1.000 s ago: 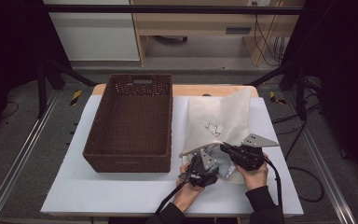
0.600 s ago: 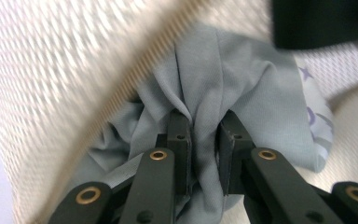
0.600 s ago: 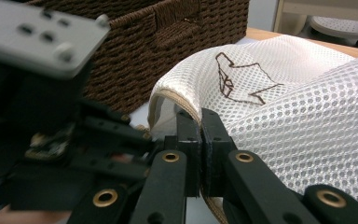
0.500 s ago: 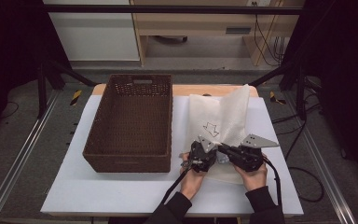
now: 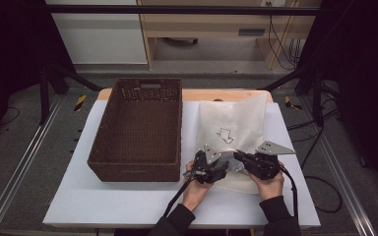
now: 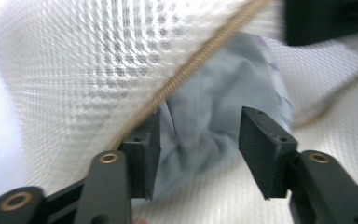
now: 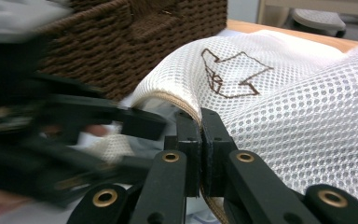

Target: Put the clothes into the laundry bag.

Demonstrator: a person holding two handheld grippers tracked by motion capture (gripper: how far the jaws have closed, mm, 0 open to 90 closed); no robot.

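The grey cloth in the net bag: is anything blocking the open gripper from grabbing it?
Nothing visible. The left gripper is open right at the grey cloth, which shows through the bag's opening. The right gripper pinches the bag's zip edge, holding it up.

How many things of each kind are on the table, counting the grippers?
Baskets: 1, the brown wicker basket.
Mesh bags: 1, the white mesh bag with a brown zip.
Cloths: 1, a grey cloth inside the bag's mouth.
Grippers: 2, the left gripper and the right gripper.
Total: 5.
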